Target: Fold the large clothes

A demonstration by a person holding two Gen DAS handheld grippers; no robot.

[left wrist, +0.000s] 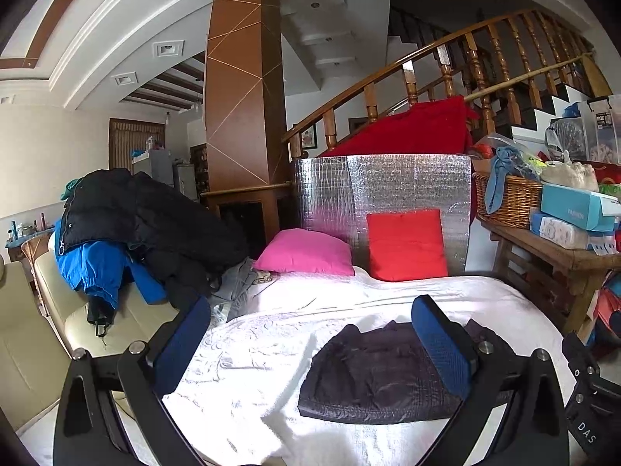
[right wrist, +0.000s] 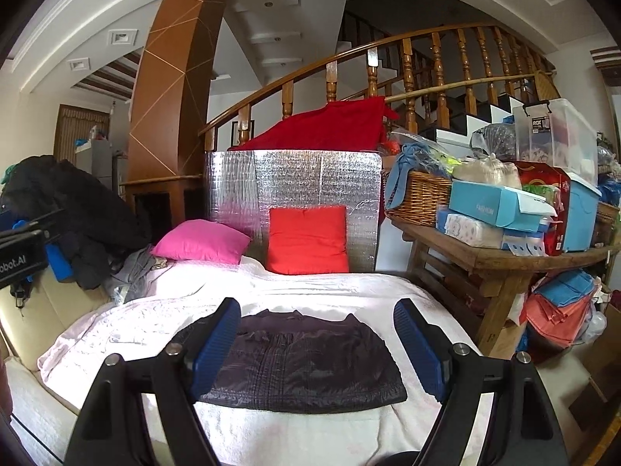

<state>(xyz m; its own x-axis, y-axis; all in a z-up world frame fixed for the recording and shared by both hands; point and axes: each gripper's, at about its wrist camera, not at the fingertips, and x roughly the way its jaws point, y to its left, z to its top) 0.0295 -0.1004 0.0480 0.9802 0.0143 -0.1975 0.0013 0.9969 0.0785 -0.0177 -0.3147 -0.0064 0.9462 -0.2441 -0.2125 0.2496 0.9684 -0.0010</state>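
On the white bedspread (right wrist: 310, 283) a dark quilted jacket (right wrist: 306, 365) lies folded compact; left gripper (left wrist: 310, 345) and right gripper (right wrist: 318, 345) gape empty, more coats (left wrist: 147, 213) apparently unfolded.

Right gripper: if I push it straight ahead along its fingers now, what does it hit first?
Most likely the dark folded jacket on the white bedspread, which lies between the open fingers of the right gripper. Past it stands the red cushion. Depth is hard to judge through the fisheye.
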